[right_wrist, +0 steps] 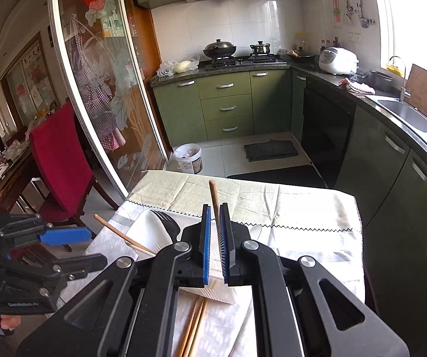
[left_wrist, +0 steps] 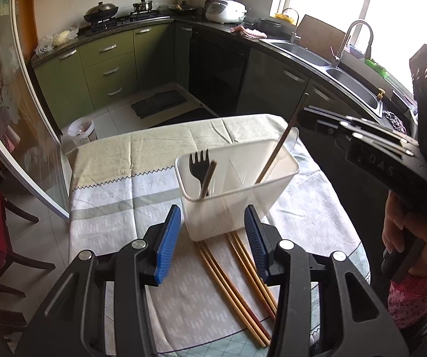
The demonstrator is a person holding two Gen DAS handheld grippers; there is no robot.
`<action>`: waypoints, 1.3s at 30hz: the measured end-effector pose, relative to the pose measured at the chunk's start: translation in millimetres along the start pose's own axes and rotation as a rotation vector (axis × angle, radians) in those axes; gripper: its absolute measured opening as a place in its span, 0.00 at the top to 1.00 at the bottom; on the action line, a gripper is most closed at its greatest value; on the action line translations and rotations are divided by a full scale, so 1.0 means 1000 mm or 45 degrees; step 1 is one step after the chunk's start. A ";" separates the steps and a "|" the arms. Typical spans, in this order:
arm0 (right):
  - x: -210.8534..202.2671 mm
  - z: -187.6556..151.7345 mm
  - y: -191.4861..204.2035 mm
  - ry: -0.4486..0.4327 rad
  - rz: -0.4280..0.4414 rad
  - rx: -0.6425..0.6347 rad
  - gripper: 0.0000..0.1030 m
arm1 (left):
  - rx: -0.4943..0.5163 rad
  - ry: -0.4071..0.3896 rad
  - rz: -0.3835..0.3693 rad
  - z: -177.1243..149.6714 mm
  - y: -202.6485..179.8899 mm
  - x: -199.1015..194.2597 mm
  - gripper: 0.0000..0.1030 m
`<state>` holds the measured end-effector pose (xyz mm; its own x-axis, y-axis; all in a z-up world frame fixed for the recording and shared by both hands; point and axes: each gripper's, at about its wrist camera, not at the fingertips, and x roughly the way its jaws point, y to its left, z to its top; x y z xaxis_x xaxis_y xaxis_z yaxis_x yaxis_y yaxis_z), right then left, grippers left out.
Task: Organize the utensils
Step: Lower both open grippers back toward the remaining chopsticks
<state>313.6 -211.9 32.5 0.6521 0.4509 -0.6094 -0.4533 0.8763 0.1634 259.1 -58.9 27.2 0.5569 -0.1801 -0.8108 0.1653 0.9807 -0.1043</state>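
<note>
On the tablecloth (left_wrist: pixel 109 160), right tongs (right_wrist: pixel 215 235) pinch a chopstick (right_wrist: pixel 213 199) above the holder (left_wrist: pixel 237 184).

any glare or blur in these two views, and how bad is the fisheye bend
Left wrist: window blown out white, counter bowed, holder sharp. Right wrist: same window glare at right, door frame curved hard, chopstick in the claw a little soft.

Cabinets (right_wrist: pixel 228 107) are showing olive green, and the chair (right_wrist: pixel 58 160) is looking bright red. The utensil holder (left_wrist: pixel 237 184) is coming across milky white with a black fork (left_wrist: pixel 199 163) in it. Chopsticks (left_wrist: pixel 237 285) are reading tan-brown, gripper pads (left_wrist: pixel 168 241) are showing blue, and the tablecloth (left_wrist: pixel 118 190) is sporting pale green, grey bands and a zigzag line.
</note>
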 end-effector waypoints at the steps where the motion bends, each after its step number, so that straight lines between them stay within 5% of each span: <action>1: -0.006 -0.001 0.001 -0.008 0.002 -0.004 0.93 | -0.006 0.026 -0.010 -0.006 0.000 0.003 0.59; 9: -0.073 -0.043 -0.016 -0.081 0.022 0.017 0.89 | -0.017 0.222 0.024 -0.062 -0.005 0.048 0.59; 19: -0.104 -0.124 -0.071 -0.020 -0.010 0.161 0.89 | -0.160 0.387 0.093 -0.082 -0.002 0.128 0.61; 39: -0.099 -0.134 -0.074 0.006 0.061 0.186 0.83 | -0.207 0.492 0.144 -0.111 -0.011 0.148 0.72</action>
<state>200.9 -343.9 -22.7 0.6289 0.4925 -0.6016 -0.3904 0.8692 0.3035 249.7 -88.3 -155.6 0.2132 -0.0595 -0.9752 -0.0267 0.9974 -0.0667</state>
